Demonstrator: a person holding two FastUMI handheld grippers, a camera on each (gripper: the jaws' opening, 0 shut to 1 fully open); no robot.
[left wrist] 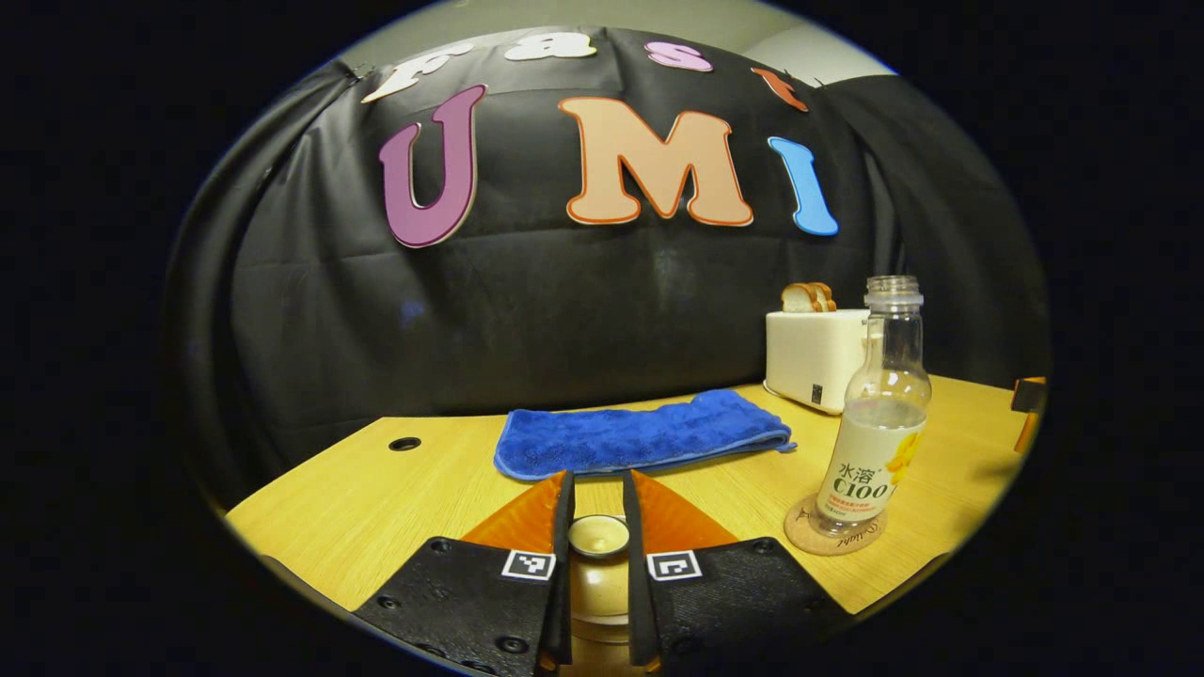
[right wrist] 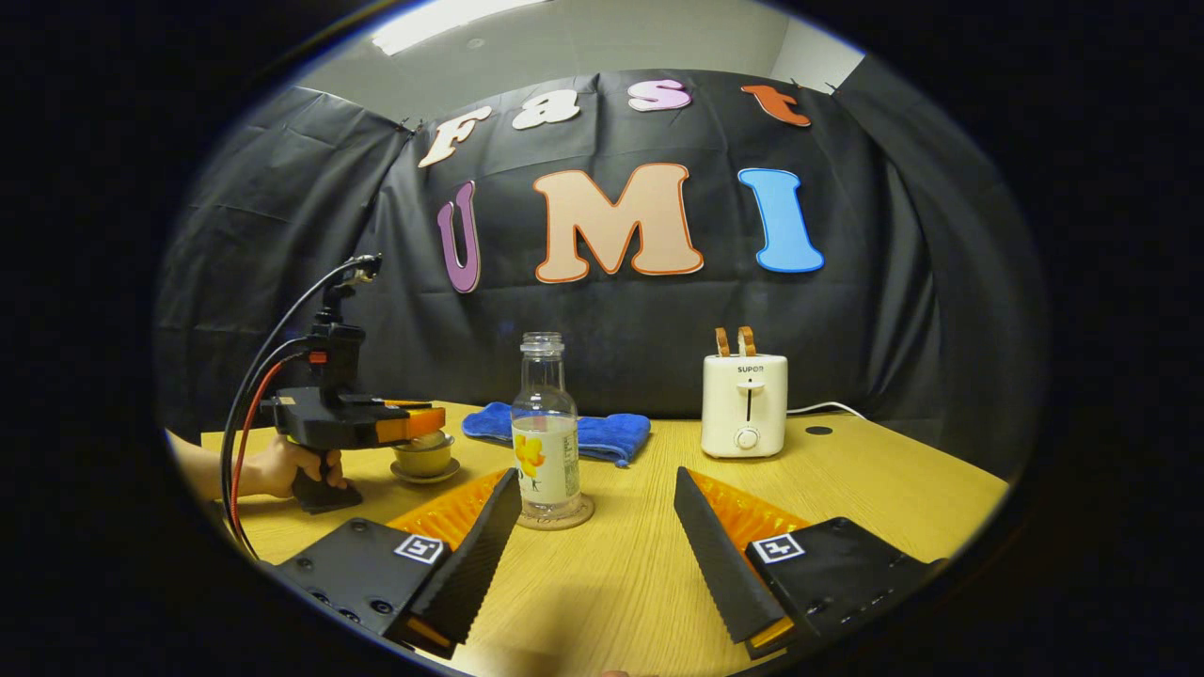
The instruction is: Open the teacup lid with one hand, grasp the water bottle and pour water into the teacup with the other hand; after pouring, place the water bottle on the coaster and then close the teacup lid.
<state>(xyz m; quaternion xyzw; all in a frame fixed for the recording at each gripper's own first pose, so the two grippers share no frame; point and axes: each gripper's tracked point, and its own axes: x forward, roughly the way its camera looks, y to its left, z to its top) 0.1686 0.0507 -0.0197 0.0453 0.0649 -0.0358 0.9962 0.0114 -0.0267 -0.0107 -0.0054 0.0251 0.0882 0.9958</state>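
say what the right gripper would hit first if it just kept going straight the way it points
Probably nothing soon: the open right gripper points across bare table, between the water bottle on its coaster and the toaster. The bottle sits just left of that line; depth is unclear.

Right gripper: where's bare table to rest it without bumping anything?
Bare wood lies right of the water bottle and in front of the toaster, under the open right gripper. It is crowded around the teacup, where the left gripper sits; the blue towel lies behind.
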